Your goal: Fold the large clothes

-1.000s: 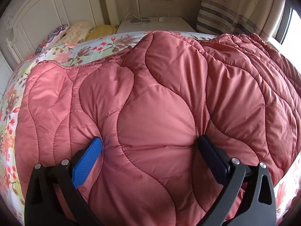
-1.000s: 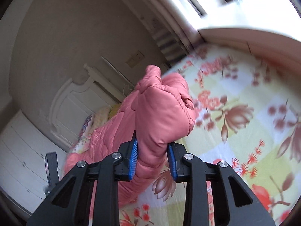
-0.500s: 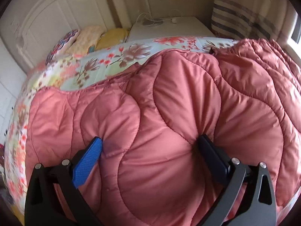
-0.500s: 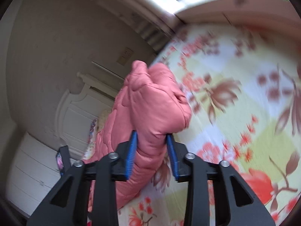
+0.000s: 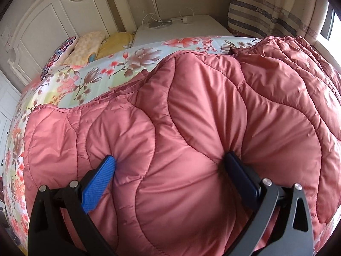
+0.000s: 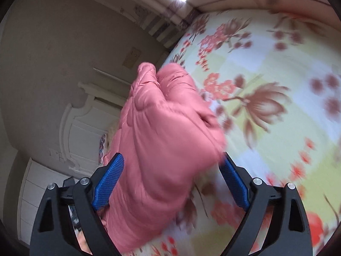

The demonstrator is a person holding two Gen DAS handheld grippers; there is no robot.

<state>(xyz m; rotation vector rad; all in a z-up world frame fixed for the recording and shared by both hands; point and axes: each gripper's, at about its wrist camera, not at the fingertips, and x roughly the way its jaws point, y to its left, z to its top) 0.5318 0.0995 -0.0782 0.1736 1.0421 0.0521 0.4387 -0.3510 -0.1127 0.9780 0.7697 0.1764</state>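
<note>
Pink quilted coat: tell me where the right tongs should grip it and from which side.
Probably the bunched end of the pink quilted coat, approached straight on as the right tongs already point: that raised lump sits between the open jaws and is narrower than their gap.

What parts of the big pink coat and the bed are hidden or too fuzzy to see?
- Left wrist view: the pink coat covers most of the flowery bedsheet; its lower edge runs off the frame.
- Left gripper: coat bulges between the fingers, hiding any grip.
- Right wrist view: motion blur smears the coat; whether the right gripper touches it is unclear.
</note>
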